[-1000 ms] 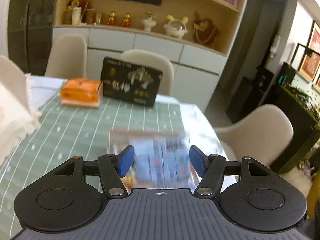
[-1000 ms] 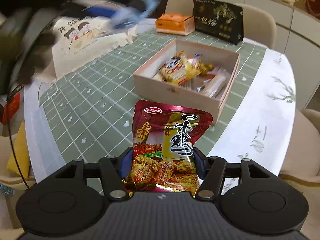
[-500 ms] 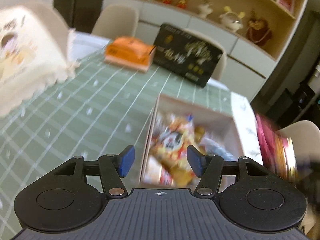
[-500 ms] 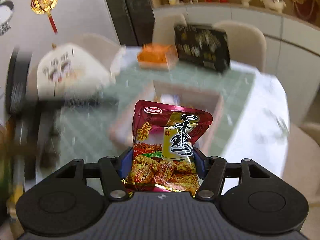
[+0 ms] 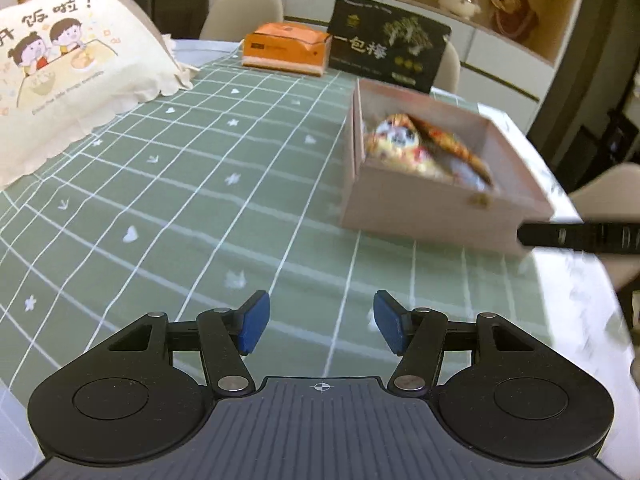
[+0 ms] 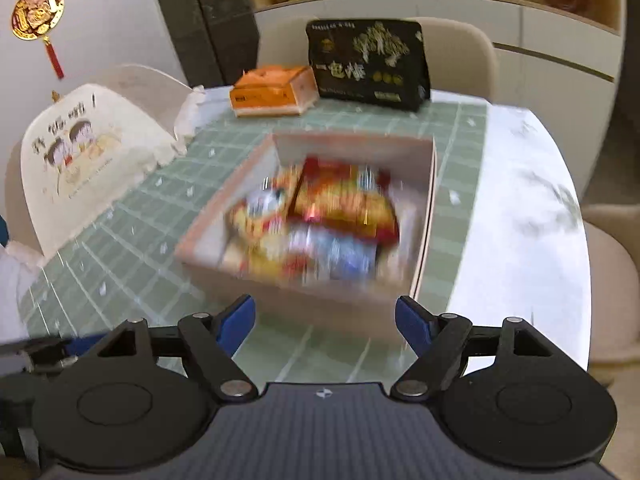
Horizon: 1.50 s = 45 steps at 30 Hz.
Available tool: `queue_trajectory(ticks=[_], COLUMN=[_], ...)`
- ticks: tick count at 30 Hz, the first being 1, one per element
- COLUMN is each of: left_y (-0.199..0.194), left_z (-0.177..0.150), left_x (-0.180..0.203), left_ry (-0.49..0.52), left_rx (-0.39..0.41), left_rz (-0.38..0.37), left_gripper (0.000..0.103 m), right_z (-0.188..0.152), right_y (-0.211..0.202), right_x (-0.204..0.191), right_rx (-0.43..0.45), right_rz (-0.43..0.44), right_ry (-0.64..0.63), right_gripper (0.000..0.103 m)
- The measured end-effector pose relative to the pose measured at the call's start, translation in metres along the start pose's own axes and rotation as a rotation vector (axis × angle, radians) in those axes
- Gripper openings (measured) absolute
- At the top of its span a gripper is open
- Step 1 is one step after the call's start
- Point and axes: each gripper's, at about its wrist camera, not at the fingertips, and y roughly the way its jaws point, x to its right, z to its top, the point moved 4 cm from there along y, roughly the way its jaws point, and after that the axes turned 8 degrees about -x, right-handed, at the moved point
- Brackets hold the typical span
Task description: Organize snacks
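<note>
The table [image 5: 168, 184] wears a green checked cloth, with a cartoon-printed cushion [image 5: 60, 92] at its left side. At the far edge a black bag [image 6: 368, 64] stands upright just beside an orange tissue pack [image 6: 272, 90]. An open pale box [image 6: 340, 304] sits toward the right side, and the snacks [image 6: 320, 224] lie piled inside it, too blurred to tell apart, though one looks like a red and yellow packet. The left tool [image 5: 320, 326] hovers over bare cloth, jaws wide and empty. The right tool [image 6: 325, 322] hangs just before the box, also spread wide, gripping nothing.

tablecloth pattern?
Tablecloth: green with a white grid and small white hearts and flowers. Clearest in the left wrist view.
</note>
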Motion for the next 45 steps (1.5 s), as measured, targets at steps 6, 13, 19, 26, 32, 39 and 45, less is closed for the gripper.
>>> queue_trajectory(ticks=[6,13,19,26,32,39,45], left_y=[0.01,0.015,0.018,0.02,0.021,0.021,0.021], left_z=[-0.025,-0.037,-0.033,-0.032,-0.031,-0.031,-0.031], left_x=[-0.002,0.006,0.006,0.005,0.007,0.007,0.008], left_ry=[0.093,0.202,0.224,0.232,0.229,0.23,0.23], left_rx=[0.042,0.141,0.148,0.148,0.147,0.147,0.147], left_rz=[0.002,0.029,0.015,0.004,0.005,0.008,0.009], left_gripper=[0.063,0.067,0.067,0.067,0.067,0.067,0.067], right_z=[-0.07,-0.097,-0.11,-0.115,-0.115,-0.115,-0.115], right_y=[0.023,0.032,0.032,0.034,0.033,0.033,0.033], right_x=[-0.035,-0.053,-0.039,-0.043,-0.043,-0.043,-0.043], right_rx=[-0.058,0.023,0.109,0.17,0.17,0.17,0.171], right_rz=[-0.112,-0.26,-0.332,-0.357,-0.355,-0.356,-0.355], right_ry=[0.004,0.036,0.178,0.184,0.184,0.184,0.185], right_gripper=[0.078,0.093,0.103,0.103,0.103,0.103,0.103])
